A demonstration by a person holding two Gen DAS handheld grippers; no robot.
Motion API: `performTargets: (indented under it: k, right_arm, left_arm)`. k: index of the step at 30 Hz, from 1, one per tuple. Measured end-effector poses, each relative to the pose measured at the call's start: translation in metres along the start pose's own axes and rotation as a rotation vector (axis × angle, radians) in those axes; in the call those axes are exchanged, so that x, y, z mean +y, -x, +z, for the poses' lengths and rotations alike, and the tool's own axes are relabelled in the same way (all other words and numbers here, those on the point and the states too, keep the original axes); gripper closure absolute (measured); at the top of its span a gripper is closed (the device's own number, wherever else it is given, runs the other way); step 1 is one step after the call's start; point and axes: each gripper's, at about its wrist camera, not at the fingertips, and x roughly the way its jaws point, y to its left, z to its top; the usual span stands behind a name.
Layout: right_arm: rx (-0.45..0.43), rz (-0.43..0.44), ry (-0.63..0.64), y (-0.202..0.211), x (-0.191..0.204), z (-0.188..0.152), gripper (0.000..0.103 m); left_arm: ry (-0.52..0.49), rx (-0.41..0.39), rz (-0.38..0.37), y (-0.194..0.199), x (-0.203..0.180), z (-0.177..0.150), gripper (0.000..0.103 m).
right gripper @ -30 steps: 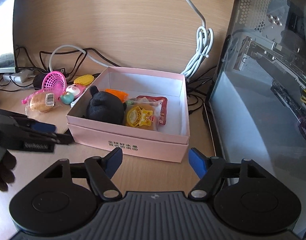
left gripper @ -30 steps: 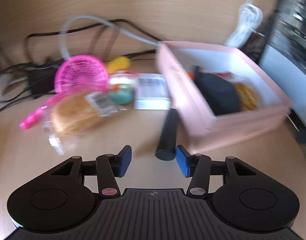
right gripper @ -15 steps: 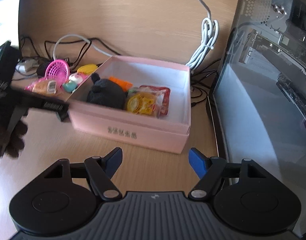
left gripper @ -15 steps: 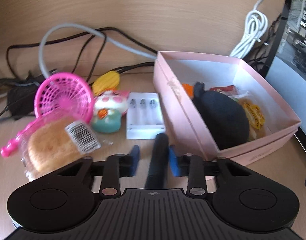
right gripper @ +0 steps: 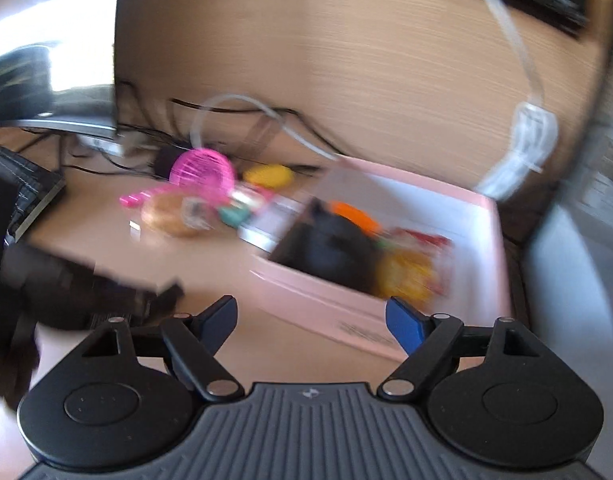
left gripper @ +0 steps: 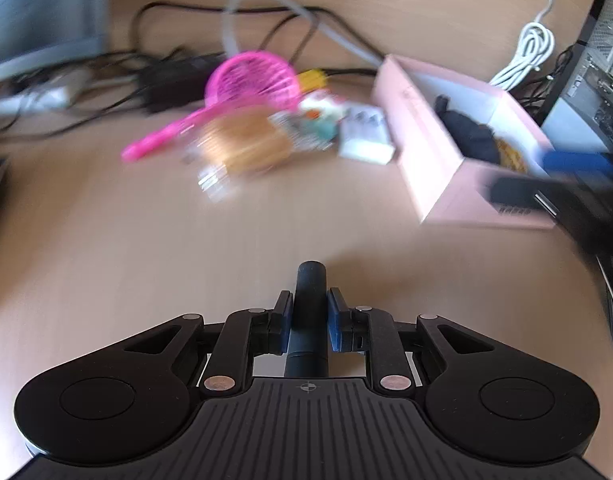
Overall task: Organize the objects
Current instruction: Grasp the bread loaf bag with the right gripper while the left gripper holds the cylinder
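**Left wrist view: black cylinder gripped, box next**

Our left gripper [left gripper: 309,325] has its jaws clamped on the black cylinder [left gripper: 309,300], above the surface [left gripper: 106,240]. The pink box [left gripper: 438,168] lies ahead to their right; next we should carry it there. Only the right wrist view shows our right gripper [right gripper: 311,320] with jaws apart, empty.

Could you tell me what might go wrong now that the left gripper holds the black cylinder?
The left gripper clamps the black cylinder with only narrow pads, so it may twist or slip in transit. The pink box already holds a black plush and snacks, so space looks tight.
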Motion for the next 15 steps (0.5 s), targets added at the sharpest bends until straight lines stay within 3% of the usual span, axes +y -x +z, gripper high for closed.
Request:
performTargets:
  k: [5, 9, 15]
  right_arm:
    - [-0.006, 0.075, 0.06, -0.05, 0.048, 0.035, 0.004]
    - [0.026, 0.082, 0.092, -0.101, 0.085, 0.062, 0.004]
    - [0.101, 0.044, 0.155, -0.164, 0.121, 0.077, 0.003]
  left_arm:
    - [0.092, -0.032, 0.086, 0.026, 0.037, -0.025, 0.082]
    - [0.188, -0.039, 0.113, 0.039, 0.058, -0.033, 0.082]
    - [0.207, -0.053, 0.105, 0.047, 0.067, -0.043, 0.082]
